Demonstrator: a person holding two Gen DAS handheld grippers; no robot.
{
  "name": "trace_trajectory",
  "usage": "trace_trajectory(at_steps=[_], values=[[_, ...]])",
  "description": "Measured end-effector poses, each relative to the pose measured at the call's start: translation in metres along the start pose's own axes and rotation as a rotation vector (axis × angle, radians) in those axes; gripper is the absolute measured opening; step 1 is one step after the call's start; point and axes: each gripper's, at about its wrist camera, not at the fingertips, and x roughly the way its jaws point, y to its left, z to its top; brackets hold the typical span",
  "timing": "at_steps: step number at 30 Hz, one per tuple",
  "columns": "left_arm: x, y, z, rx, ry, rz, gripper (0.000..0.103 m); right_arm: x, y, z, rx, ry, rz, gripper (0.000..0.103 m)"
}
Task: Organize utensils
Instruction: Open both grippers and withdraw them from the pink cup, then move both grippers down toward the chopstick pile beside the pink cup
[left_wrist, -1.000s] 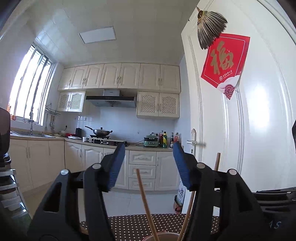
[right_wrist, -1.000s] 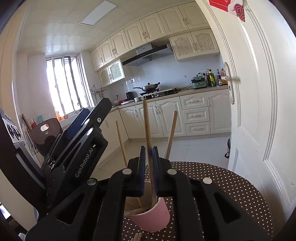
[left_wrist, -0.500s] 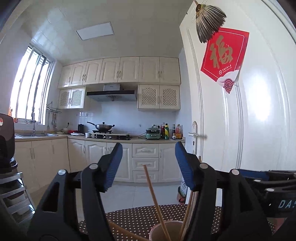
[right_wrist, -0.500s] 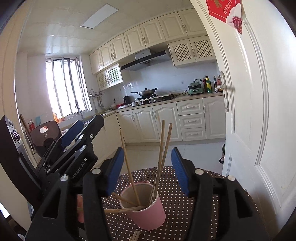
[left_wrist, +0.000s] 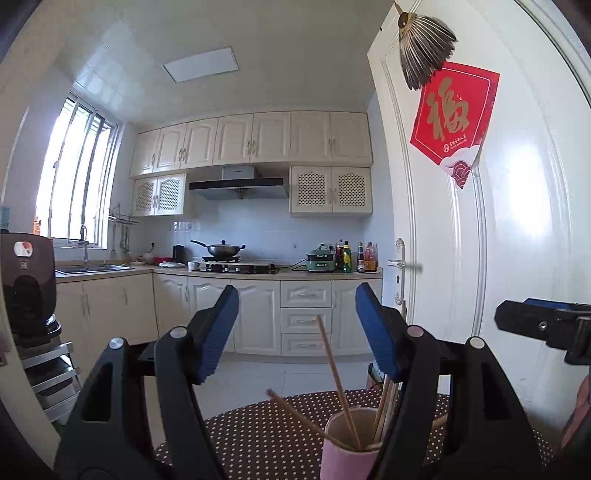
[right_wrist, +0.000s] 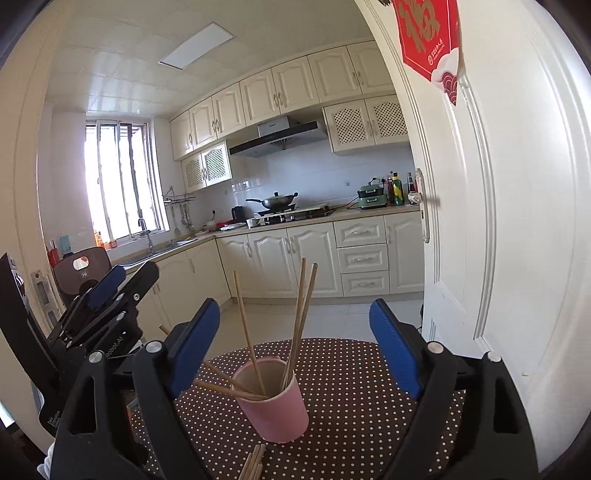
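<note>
A pink cup (right_wrist: 275, 410) stands on the brown polka-dot table (right_wrist: 369, 387) and holds several wooden chopsticks (right_wrist: 301, 314), some upright and some leaning left. My right gripper (right_wrist: 294, 308) hovers just in front of the cup. Its jaws are opening wide and touch nothing. More loose chopsticks (right_wrist: 253, 465) lie on the cloth below it. My left gripper (left_wrist: 295, 306) points level over the cup (left_wrist: 347, 450) from the left. Its jaws are opening too, with no chopstick (left_wrist: 338, 380) pressed between them. It also shows in the right wrist view as the left gripper (right_wrist: 129, 275).
A white door (right_wrist: 498, 221) with a red paper sign stands close on the right of the table. Beyond the table lie the tiled floor and kitchen cabinets (right_wrist: 295, 258). A dark appliance on a rack (left_wrist: 26, 288) is at the left. A finger (left_wrist: 532, 319) of my right gripper juts in at the right.
The right gripper let go of the chopstick it pinched, which now stands in the cup, and drew back while spreading wide. The left gripper also backed off and widened a little.
</note>
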Motion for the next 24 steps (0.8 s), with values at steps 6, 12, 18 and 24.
trace_trajectory(at_steps=[6, 12, 18, 24], values=[[-0.023, 0.002, -0.008, -0.007, 0.056, 0.009, 0.066, -0.019, 0.002, -0.009, -0.006, 0.003, -0.016, 0.094], [-0.043, -0.001, -0.02, -0.003, 0.113, 0.014, 0.069, -0.036, 0.004, -0.022, -0.026, 0.053, -0.041, 0.095], [-0.06, -0.005, -0.036, -0.015, 0.171, 0.015, 0.071, -0.044, 0.006, -0.044, -0.02, 0.117, -0.049, 0.095], [-0.071, -0.011, -0.057, -0.024, 0.247, 0.019, 0.073, -0.046, 0.003, -0.062, -0.007, 0.176, -0.062, 0.095]])
